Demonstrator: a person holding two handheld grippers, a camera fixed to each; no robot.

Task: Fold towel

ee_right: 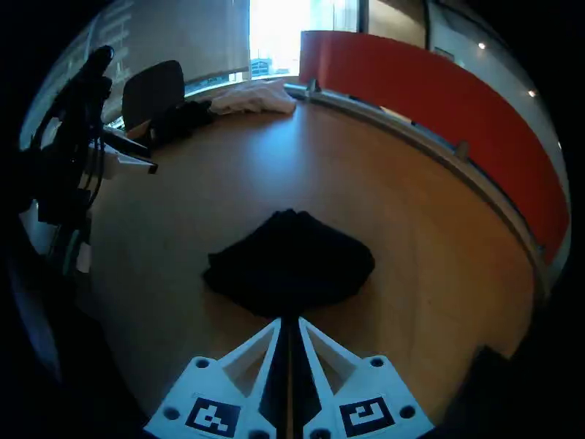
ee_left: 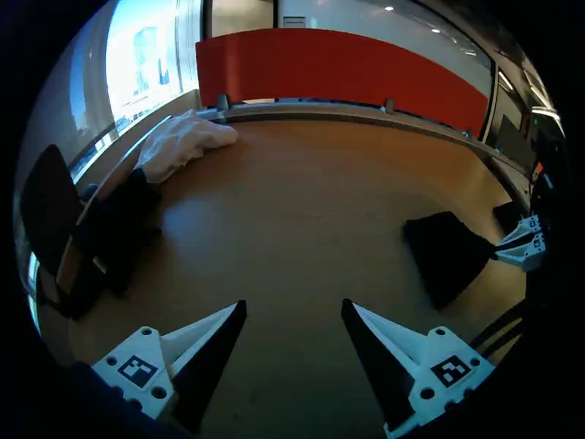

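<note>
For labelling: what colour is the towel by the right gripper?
Black towel; best in the right gripper view.

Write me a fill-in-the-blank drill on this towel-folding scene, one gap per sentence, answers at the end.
1. The left tool is over the wooden table, and it is ____, not shut.
2. The right tool is shut on the edge of a towel whose colour is ____.
3. The crumpled cloth at the table's far end is ____ in colour.
4. The long panel behind the table is ____.

Missing words: open; black; white; red.
</note>
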